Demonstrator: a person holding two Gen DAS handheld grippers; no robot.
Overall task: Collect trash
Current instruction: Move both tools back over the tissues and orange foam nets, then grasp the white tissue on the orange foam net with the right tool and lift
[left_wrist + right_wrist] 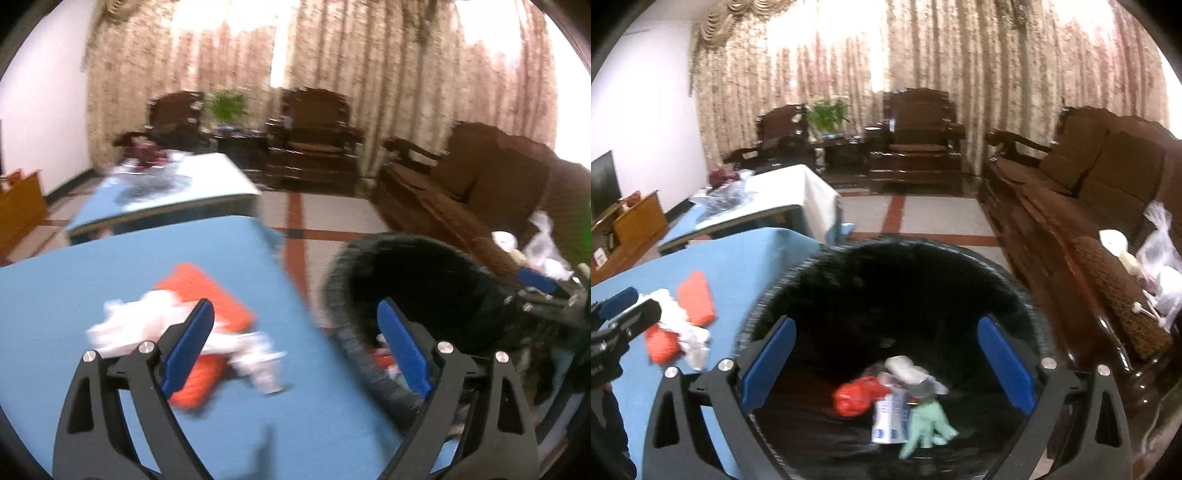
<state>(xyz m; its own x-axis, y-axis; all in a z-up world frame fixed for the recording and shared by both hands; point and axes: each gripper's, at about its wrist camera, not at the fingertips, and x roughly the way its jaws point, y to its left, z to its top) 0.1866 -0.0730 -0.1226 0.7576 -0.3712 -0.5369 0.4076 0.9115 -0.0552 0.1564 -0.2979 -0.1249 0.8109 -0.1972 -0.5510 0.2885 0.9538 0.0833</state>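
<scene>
A black-lined trash bin stands beside the blue table. Inside it lie a red wrapper, a white carton, a pale green glove and crumpled white paper. My right gripper hangs open over the bin's mouth with nothing between its blue pads. On the table lie orange packets and crumpled white tissue. My left gripper is open over the table's right edge, its left finger in front of that trash, the bin to its right. The left gripper also shows in the right wrist view beside the tissue.
A second blue table with a plastic bag stands behind. Dark wooden armchairs and a brown sofa line the curtained back and right side. Plastic bags lie on the sofa. A tiled floor runs between.
</scene>
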